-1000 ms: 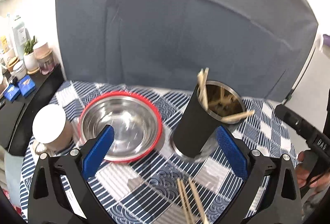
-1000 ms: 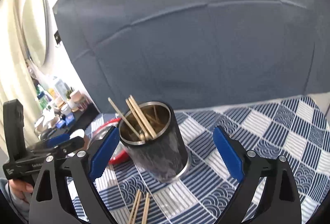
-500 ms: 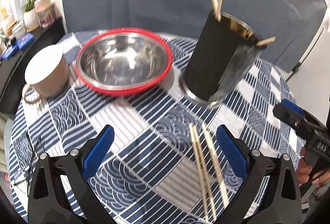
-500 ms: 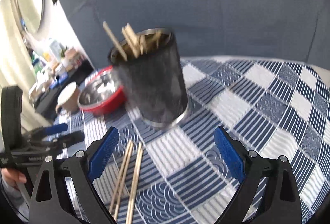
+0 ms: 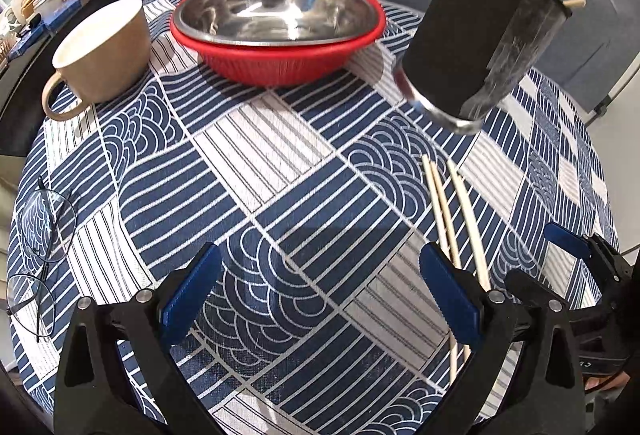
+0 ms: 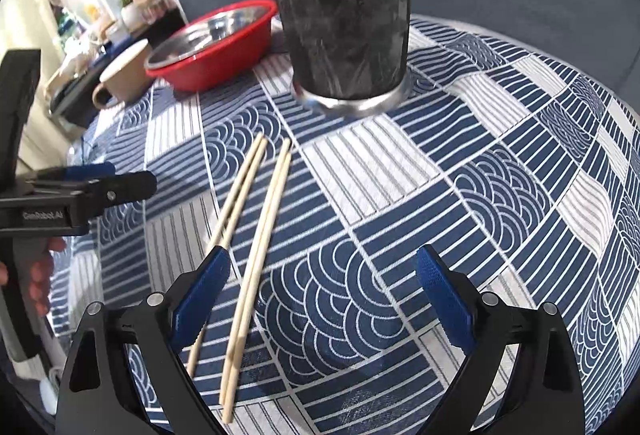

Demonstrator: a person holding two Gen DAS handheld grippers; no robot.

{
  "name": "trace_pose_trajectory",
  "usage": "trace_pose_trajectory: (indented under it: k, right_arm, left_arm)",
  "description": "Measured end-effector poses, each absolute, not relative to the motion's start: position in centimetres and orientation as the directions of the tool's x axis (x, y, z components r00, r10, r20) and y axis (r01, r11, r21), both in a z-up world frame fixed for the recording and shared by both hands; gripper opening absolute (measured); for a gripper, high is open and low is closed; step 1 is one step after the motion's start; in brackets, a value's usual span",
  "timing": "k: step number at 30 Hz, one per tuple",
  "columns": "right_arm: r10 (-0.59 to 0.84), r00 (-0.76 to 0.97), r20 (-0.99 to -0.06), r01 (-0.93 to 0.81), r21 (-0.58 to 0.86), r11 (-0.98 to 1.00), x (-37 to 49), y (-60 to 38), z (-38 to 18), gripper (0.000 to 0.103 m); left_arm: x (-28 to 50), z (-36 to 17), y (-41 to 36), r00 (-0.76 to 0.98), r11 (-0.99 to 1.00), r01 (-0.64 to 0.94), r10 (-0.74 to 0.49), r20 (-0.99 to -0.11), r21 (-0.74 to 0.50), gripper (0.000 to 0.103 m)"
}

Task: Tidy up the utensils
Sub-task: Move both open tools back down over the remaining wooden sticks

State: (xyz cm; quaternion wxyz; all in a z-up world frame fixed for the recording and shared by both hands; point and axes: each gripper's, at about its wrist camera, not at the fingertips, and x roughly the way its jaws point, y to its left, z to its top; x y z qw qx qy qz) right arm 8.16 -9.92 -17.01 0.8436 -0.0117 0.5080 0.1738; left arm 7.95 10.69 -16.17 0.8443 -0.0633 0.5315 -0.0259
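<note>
Patterned tablecloth (image 6: 400, 195), four loose chopsticks (image 6: 256, 235), one holder (image 6: 340, 15)

Four loose chopsticks (image 6: 256, 235), one holder (image 6: 344, 15), bowl (image 5: 276, 19), mug (image 5: 104, 51).

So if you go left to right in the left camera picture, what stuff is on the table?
glasses → mug → red bowl → chopsticks → right gripper
</note>
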Motion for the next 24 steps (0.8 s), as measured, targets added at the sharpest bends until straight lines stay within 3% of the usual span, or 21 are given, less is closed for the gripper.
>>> trace_pose_trajectory:
  k: [24]
  right_arm:
    - [0.16,0.431,-0.888,-0.293,0.03,0.956,8.6,-8.8,-18.1,0.091]
  left_arm:
    - [9.5,-17.6,9.4,0.381,0.986,-0.023,-0.142,-0.914,-0.163,0.097]
